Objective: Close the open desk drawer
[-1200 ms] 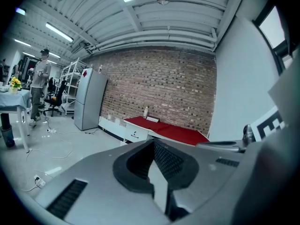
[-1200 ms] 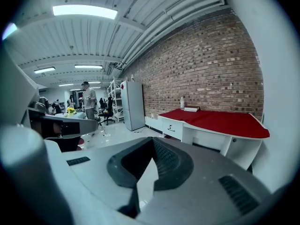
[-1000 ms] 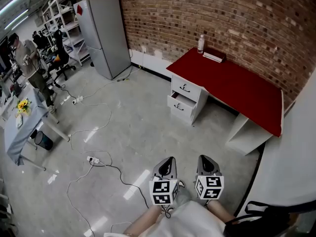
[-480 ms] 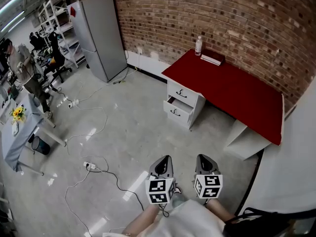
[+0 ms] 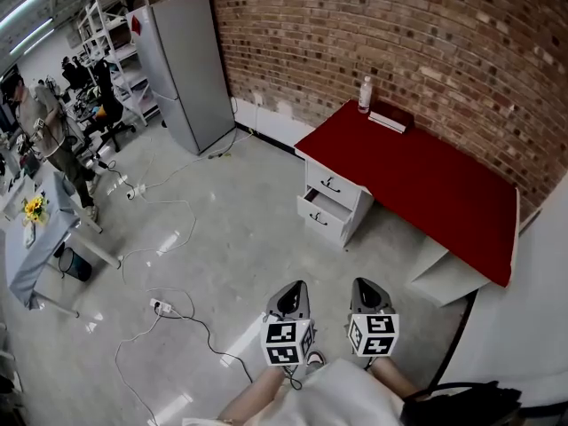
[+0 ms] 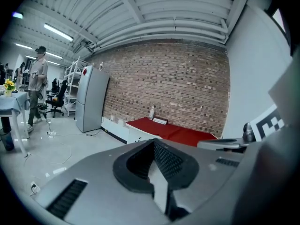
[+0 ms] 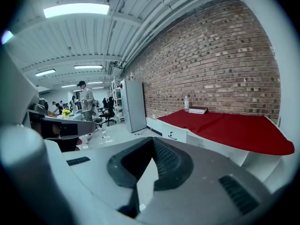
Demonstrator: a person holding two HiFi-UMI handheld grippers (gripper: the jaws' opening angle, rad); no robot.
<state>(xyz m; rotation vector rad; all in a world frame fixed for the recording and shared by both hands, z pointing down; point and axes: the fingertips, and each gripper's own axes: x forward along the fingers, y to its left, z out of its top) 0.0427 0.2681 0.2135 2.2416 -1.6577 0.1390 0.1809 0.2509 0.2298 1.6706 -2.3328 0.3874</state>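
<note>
Lower drawer (image 5: 321, 218) of far desk (image 5: 417, 180): open, untouched. Left gripper (image 5: 295, 289), right gripper (image 5: 369, 286): fingers together, empty, well short. Approach, push pending.

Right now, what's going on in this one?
A person stands on the open floor, well away from the red desk, holding the left gripper and the right gripper low in front. Both have their jaws together with nothing between them. The desk's lower drawer is pulled out, while the upper drawer is closed. Neither gripper touches the desk, so the closing has not begun.
</note>
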